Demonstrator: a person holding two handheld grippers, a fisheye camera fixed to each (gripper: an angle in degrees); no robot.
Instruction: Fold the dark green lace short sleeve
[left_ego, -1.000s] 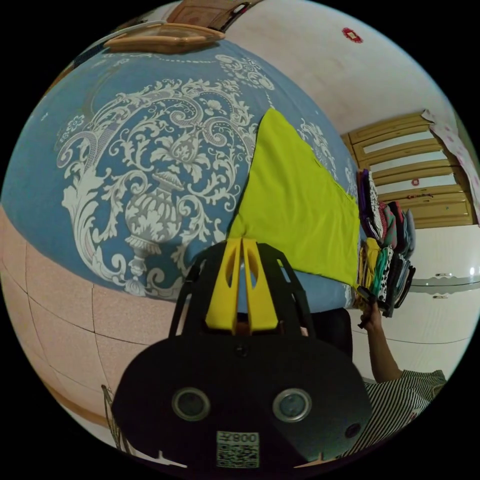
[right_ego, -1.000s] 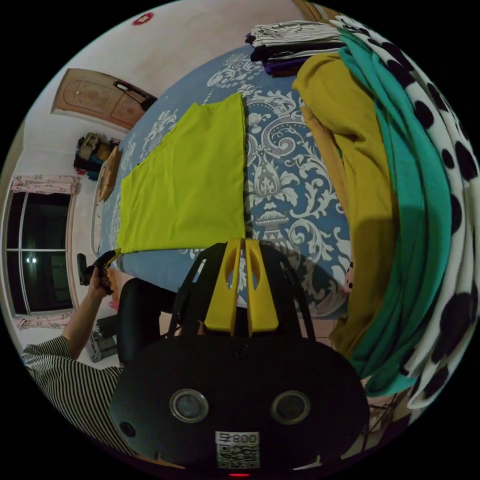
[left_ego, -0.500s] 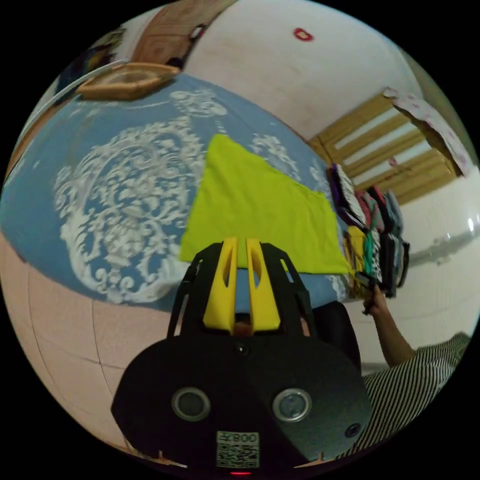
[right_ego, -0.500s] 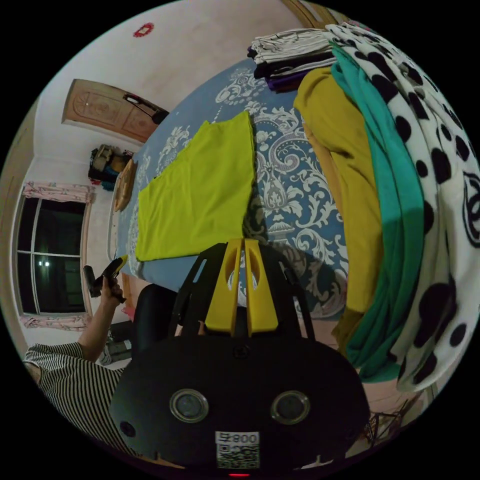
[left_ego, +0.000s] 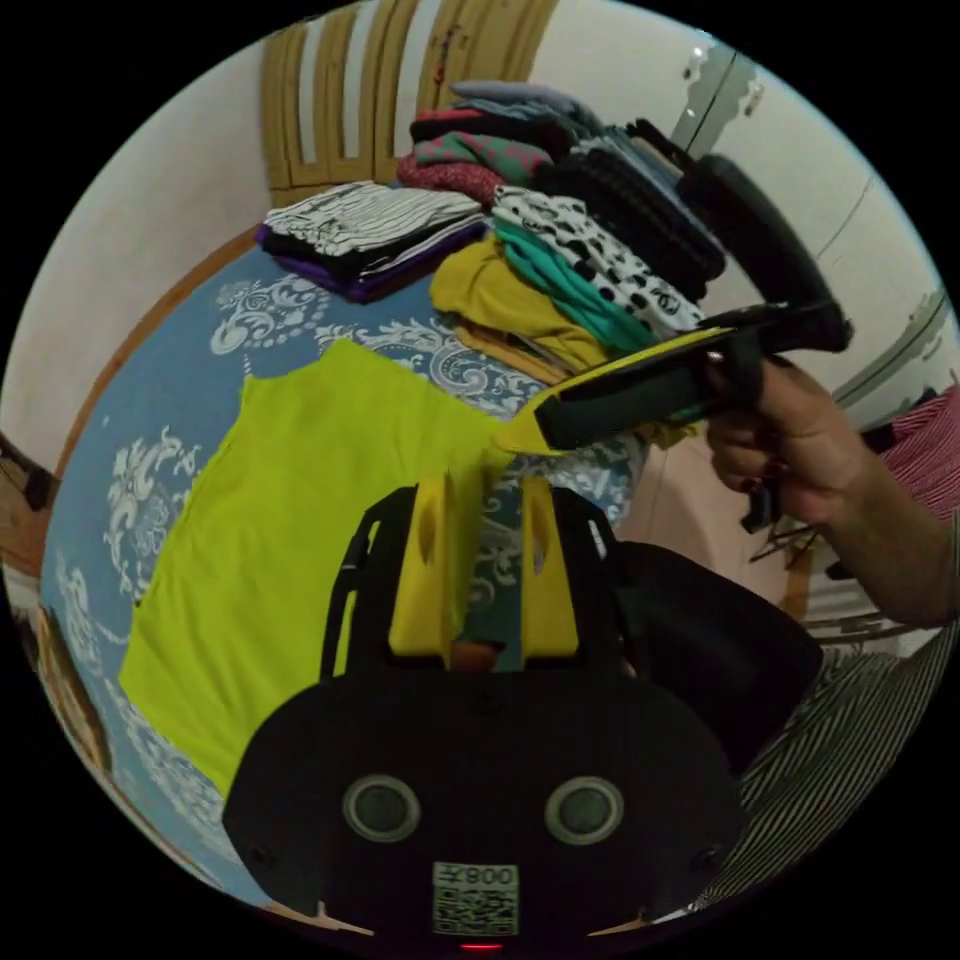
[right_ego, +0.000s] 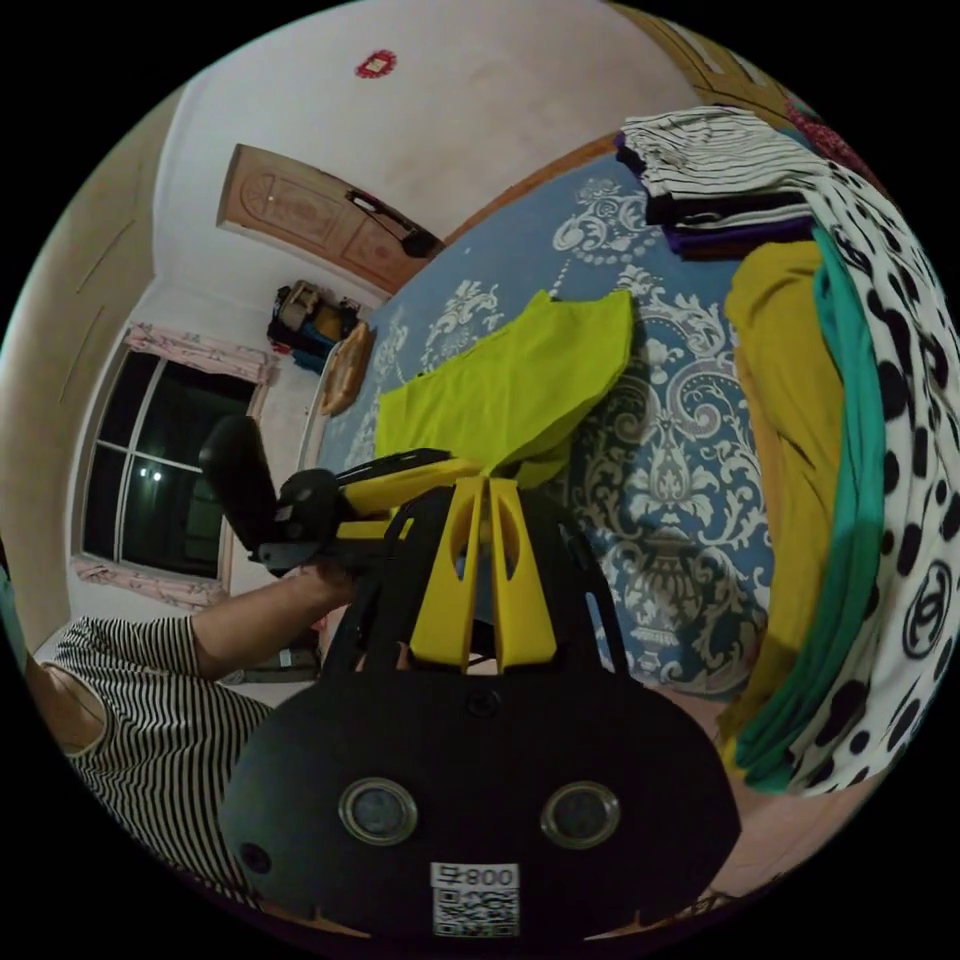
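Left gripper (left_ego: 484, 500): yellow jaws parted, the near corner of a lime-green flat garment (left_ego: 300, 520) between them; contact unclear. Right gripper (right_ego: 487, 497): jaws nearly together, its tip at that same lifted corner. The garment lies on a blue bed cover with white scrollwork (right_ego: 680, 420). Beyond, a stack of folded clothes (left_ego: 560, 250).

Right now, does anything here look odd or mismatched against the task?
Yes. The garment laid on the blue patterned bedspread is plain lime green, not dark green lace. Its near corner is lifted at the right gripper. The clothes pile overhangs the bed's edge.
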